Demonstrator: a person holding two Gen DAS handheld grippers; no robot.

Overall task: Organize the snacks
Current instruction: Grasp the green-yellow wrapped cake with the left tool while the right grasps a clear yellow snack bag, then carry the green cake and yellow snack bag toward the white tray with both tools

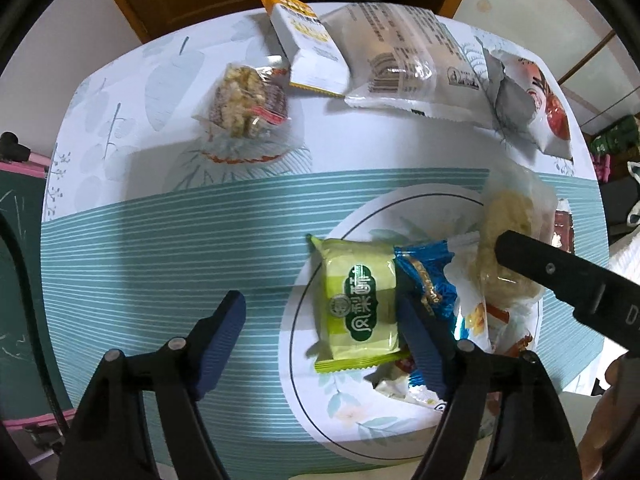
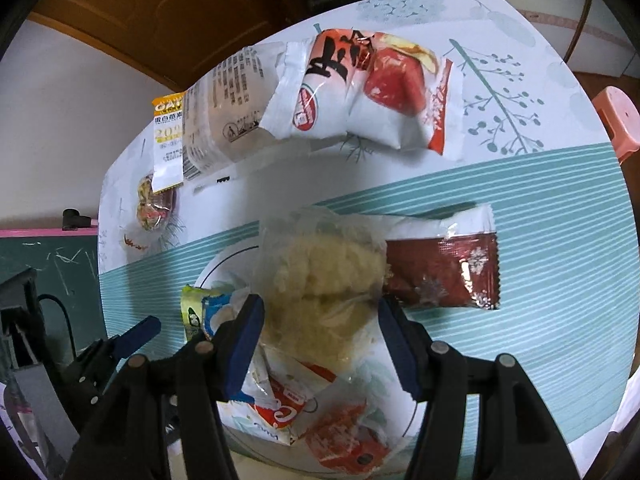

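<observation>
A white plate (image 1: 304,376) holds a green pastry packet (image 1: 360,304), a blue packet (image 1: 428,280), and red-and-white packets (image 2: 288,404). A clear bag of pale yellow snack (image 2: 324,284) lies between the fingers of my right gripper (image 2: 320,344), over the plate (image 2: 216,268); the jaws stand apart around it and do not pinch it. The bag also shows in the left wrist view (image 1: 512,232). My left gripper (image 1: 324,344) is open and empty above the plate's left edge, its right finger beside the green packet.
At the far side of the table lie a nut cake in clear wrap (image 1: 248,100), an orange-and-white box (image 1: 308,40), a grey-white bag (image 1: 408,60) and a white-and-red bag (image 2: 368,88). A dark red packet (image 2: 444,276) lies right of the plate.
</observation>
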